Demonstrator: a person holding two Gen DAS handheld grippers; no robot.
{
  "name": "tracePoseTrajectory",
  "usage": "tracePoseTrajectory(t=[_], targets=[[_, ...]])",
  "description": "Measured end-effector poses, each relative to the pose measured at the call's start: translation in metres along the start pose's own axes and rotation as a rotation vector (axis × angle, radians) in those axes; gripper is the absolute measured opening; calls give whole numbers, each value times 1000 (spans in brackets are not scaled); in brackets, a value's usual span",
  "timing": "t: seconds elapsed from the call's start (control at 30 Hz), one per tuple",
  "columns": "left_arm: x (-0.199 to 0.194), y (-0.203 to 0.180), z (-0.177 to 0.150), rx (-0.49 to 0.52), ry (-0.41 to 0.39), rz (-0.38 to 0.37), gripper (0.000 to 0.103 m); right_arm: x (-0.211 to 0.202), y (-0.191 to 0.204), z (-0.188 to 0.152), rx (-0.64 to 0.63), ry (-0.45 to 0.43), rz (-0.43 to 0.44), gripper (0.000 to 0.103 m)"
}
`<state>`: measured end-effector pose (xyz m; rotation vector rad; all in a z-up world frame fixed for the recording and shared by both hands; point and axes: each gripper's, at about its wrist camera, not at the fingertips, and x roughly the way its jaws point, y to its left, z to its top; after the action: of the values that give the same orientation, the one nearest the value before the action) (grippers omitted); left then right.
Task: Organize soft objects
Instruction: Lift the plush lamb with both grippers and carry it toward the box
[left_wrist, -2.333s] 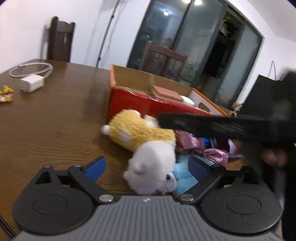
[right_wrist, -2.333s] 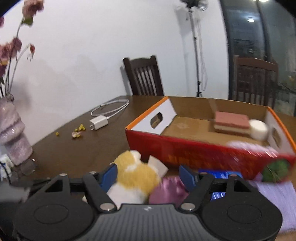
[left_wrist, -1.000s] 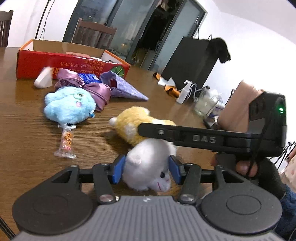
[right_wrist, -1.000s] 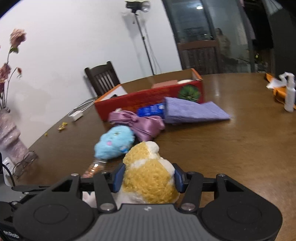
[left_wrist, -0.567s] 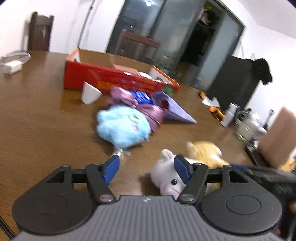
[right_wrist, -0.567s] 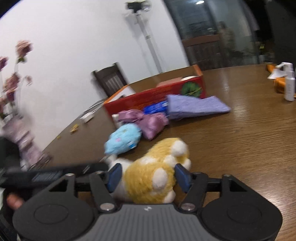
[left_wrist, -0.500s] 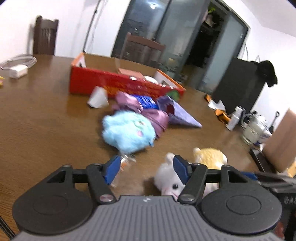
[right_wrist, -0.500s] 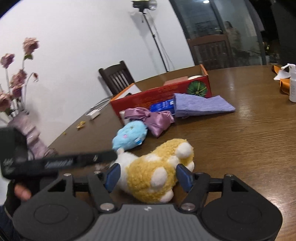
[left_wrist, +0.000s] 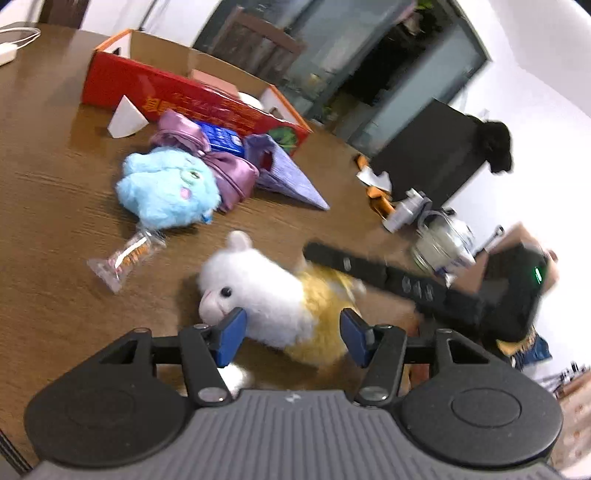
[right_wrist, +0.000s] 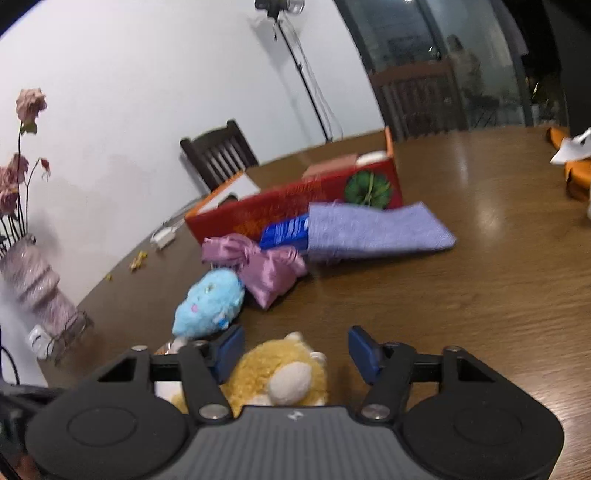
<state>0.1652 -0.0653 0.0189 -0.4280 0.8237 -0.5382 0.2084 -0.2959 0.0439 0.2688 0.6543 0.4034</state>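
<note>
A white and yellow alpaca plush (left_wrist: 273, 295) stands on the wooden table (left_wrist: 55, 206). My left gripper (left_wrist: 291, 332) has its jaws closing around the neck and chest, and both blue pads touch the fur. My right gripper (right_wrist: 295, 350) is also closing. The plush's yellow rear (right_wrist: 280, 376) sits between its jaws, against the left pad, with a gap to the right pad. One of the right gripper's fingers (left_wrist: 369, 267) reaches over the plush's back. A blue plush (left_wrist: 166, 188) lies further off, beside a purple satin bow (left_wrist: 229, 173) and a lilac cloth (left_wrist: 284, 177).
An open red cardboard box (left_wrist: 184, 96) stands behind the soft things, with a blue packet (left_wrist: 221, 136) and a white cone (left_wrist: 125, 118) in front of it. A clear candy wrapper (left_wrist: 125, 258) lies left of the alpaca. A glass jar (left_wrist: 439, 243) stands at the right, a flower vase (right_wrist: 33, 280) at the table's left edge.
The left view has rolled and the left jaws have come around the alpaca, which now stands up. The right gripper has shifted, so only the plush's rear shows between its narrower jaws.
</note>
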Motion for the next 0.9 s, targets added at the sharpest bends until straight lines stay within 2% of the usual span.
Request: tracePoseTrajectory(t=[0.2, 0.3, 0.4, 0.43, 0.47, 0.53, 0.63, 0.67, 0.73, 0.8, 0.83, 0.87, 0.9], targets=[[24, 21, 25, -96, -35, 63, 57, -19, 13, -25, 39, 12, 40, 57], [29, 27, 36, -109, -23, 79, 57, -32, 22, -33, 34, -16, 39, 57], [15, 20, 40, -54, -42, 40, 62, -50, 19, -29, 48, -87, 7, 57], [8, 18, 39, -32, -58, 22, 68, -56, 16, -28, 61, -96, 8, 58], [1, 18, 36, -15, -77, -10, 74, -59, 13, -27, 68, -86, 4, 58], [-5, 17, 29, -2, -87, -67, 79, -63, 12, -26, 70, -47, -11, 59], [5, 10, 20, 26, -12, -71, 78, -68, 15, -34, 58, 0, 62, 78], [8, 8, 17, 48, 1, -64, 78, -68, 17, -38, 55, 16, 88, 77], [12, 10, 13, 54, -2, -41, 73, -65, 18, -47, 72, 56, 92, 77], [18, 19, 12, 13, 6, -47, 59, -60, 18, -54, 94, 105, 61, 78], [22, 24, 11, -10, 26, -55, 48, -59, 17, -57, 116, 112, 77, 74], [24, 28, 11, -33, 44, -80, 45, -58, 16, -59, 135, 112, 104, 64], [26, 29, 12, -40, 47, -87, 44, -57, 14, -60, 159, 97, 128, 60]])
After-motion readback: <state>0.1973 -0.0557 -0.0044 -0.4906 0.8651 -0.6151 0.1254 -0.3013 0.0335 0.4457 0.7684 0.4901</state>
